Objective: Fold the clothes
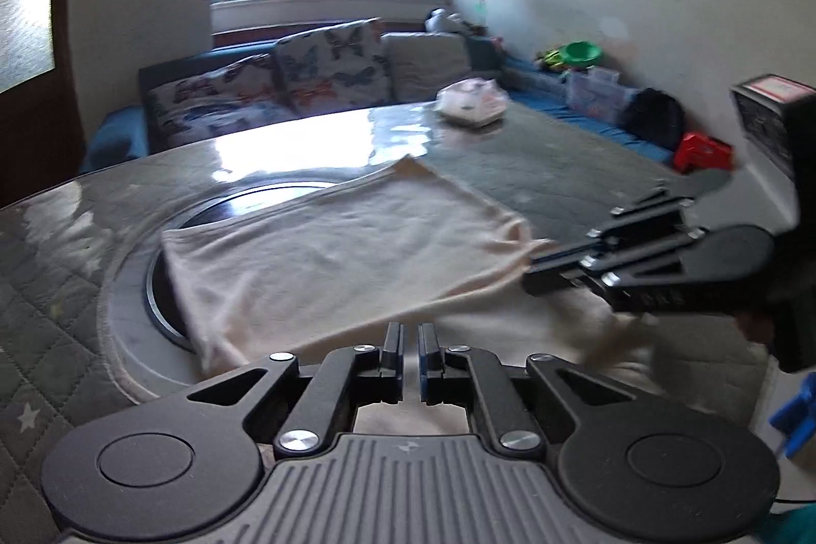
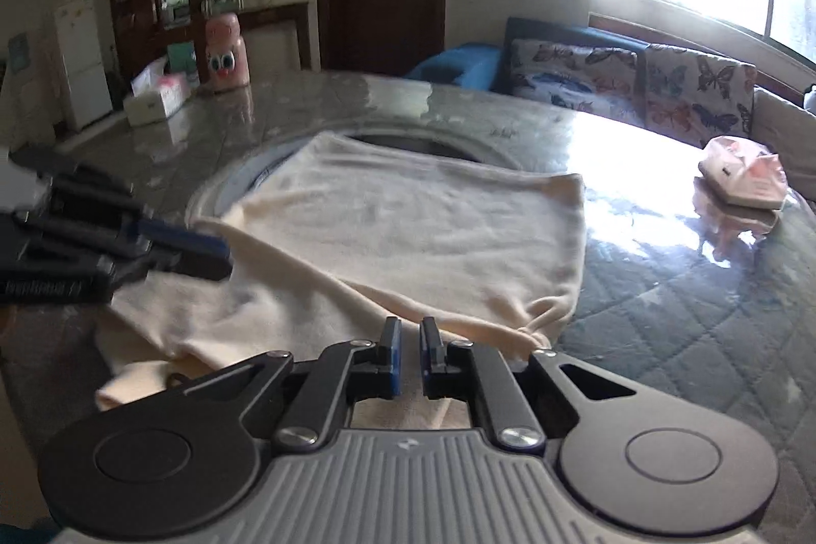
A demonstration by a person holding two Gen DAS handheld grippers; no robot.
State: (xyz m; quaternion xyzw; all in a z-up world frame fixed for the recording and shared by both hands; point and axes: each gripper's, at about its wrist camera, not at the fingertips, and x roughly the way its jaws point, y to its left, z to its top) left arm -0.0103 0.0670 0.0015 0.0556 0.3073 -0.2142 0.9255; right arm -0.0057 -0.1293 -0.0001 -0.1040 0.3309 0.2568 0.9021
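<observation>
A cream garment (image 1: 347,248) lies on the table, partly folded, its far part over a round inset (image 1: 275,195). In the left wrist view my left gripper (image 1: 410,332) is shut on the garment's near fold edge. My right gripper (image 1: 533,274) comes in from the right, shut on the garment's right corner. In the right wrist view the right gripper (image 2: 409,330) pinches the near edge of the garment (image 2: 408,228), and the left gripper (image 2: 224,256) holds the left corner. A lower layer of cloth (image 2: 204,319) lies under the lifted fold.
The table has a glossy quilted grey cover (image 1: 551,166). A pink-white bundle (image 1: 472,100) sits at its far side. A tissue box (image 2: 153,98) and a pink bottle (image 2: 227,52) stand at the other end. A sofa with butterfly cushions (image 1: 316,75) is behind.
</observation>
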